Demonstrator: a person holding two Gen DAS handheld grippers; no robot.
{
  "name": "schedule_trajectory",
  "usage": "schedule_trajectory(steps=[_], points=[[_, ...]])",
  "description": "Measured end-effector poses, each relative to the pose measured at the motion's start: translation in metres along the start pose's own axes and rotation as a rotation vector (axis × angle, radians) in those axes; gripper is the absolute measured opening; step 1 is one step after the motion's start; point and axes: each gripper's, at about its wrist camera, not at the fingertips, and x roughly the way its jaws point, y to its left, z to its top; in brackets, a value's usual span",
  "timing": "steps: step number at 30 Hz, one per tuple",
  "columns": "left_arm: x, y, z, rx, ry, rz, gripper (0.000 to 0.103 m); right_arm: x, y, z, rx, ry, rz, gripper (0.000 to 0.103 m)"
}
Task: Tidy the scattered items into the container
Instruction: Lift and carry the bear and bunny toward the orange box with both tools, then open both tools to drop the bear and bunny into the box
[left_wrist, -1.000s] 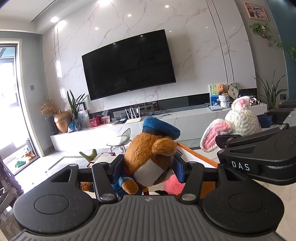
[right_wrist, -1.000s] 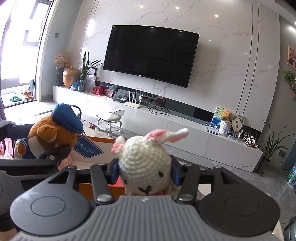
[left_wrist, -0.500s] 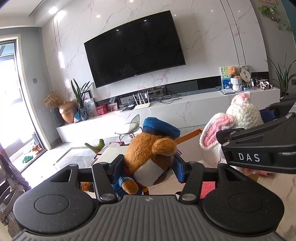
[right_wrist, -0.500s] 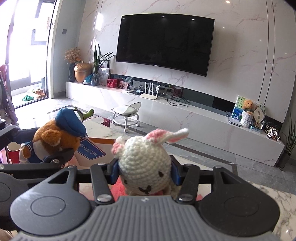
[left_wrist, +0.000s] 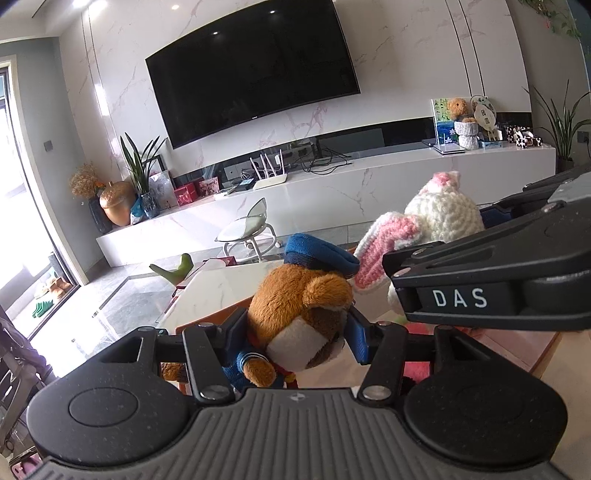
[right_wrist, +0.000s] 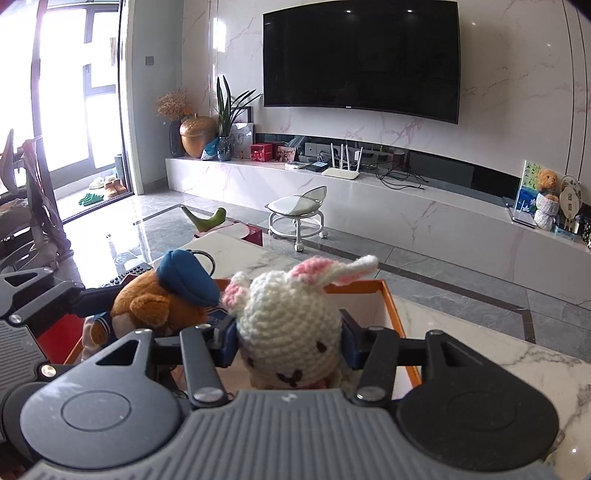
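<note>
Both tools carrying toys over orange box (right_wrist: 388, 306): left tool (left_wrist: 295, 332) gripping bear (left_wrist: 299, 306), right tool (right_wrist: 288, 343) gripping bunny (right_wrist: 288, 317). Next, prob: lowering in, opening jaws.

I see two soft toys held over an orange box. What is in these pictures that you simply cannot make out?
- Inside of the orange box: both views, mostly hidden by the bear, the crocheted rabbit and the gripper bodies.
- Bear's lower body: left wrist view, behind the left gripper.
- Rabbit's body: right wrist view, cut off by the right gripper.
- Label on the box wall: right wrist view, covered by the toys.
</note>
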Motion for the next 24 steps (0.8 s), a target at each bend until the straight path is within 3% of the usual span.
schedule_trajectory(steps=[20,24], points=[[0.015,0.007,-0.014,-0.027,0.048,-0.036,0.065,0.038,0.013,-0.008,0.021,0.066,0.008,0.057],[0.01,0.007,-0.014,-0.025,0.029,-0.017,0.071,0.036,0.012,-0.007,0.036,0.068,0.003,0.058]])
